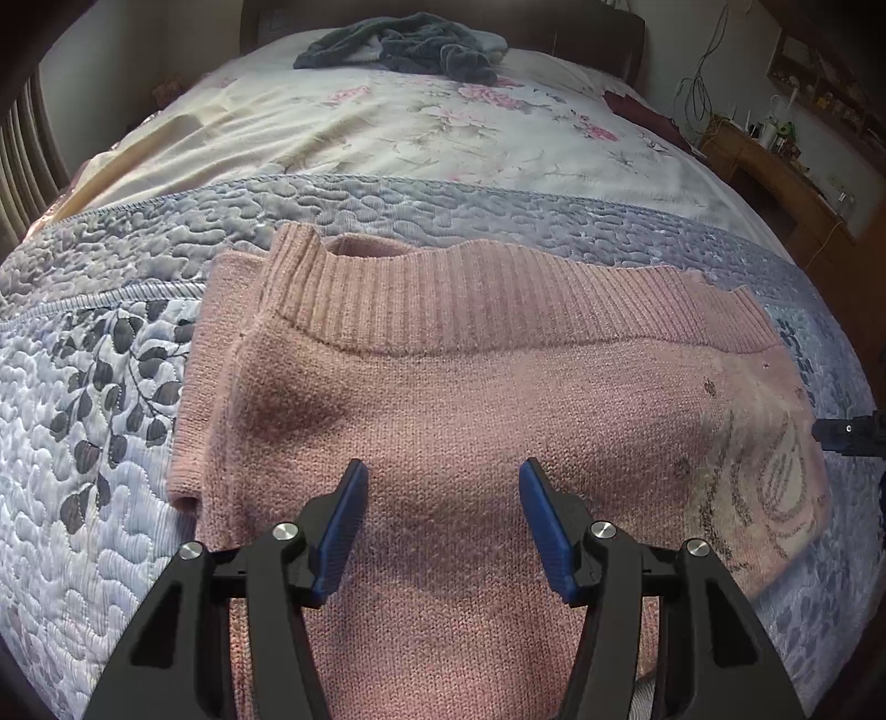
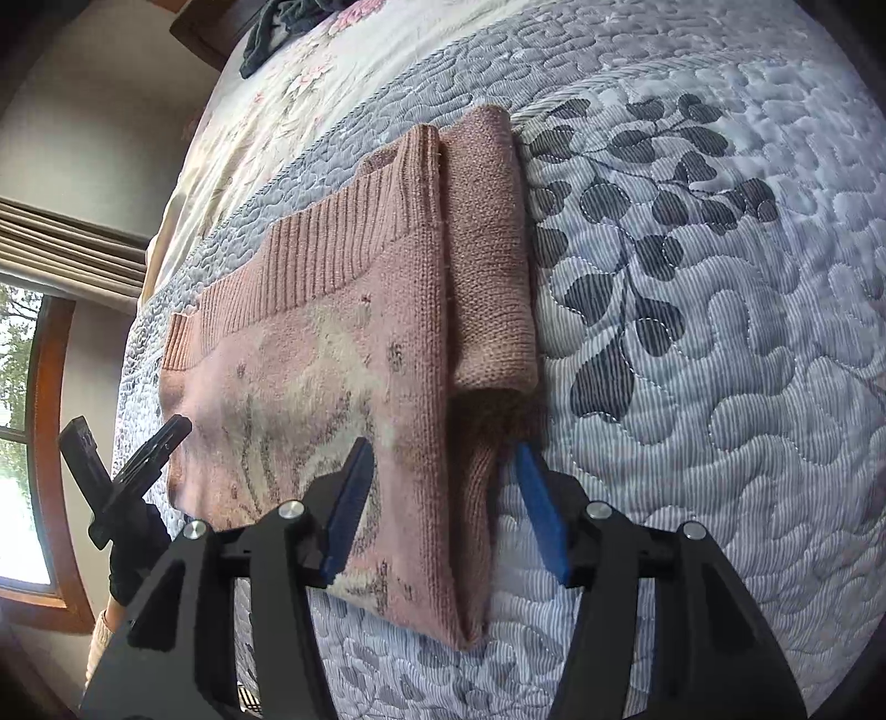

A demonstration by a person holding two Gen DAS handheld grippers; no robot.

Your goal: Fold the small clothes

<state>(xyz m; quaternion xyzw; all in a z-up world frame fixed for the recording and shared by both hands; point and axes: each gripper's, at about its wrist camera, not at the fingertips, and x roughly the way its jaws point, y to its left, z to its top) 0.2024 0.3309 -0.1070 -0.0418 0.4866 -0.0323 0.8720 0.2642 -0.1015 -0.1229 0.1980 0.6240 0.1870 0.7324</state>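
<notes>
- A pink sweater [image 1: 470, 399] is lying flat on the quilted bed [image 1: 99, 432], sleeve tucked in, ready for another fold.
- The left hand-held gripper [image 1: 443, 498] and the right hand-held gripper [image 2: 440, 476] are hovering over it, jaws apart, gripping nothing.

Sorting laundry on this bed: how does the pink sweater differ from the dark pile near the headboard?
The sweater is pink knit, spread flat and partly folded on the quilt; the pile is dark grey-blue and crumpled in a heap. The sweater lies right under the open left tongs; the pile sits far off at the head. Both rest on the bed, held by nothing.
</notes>
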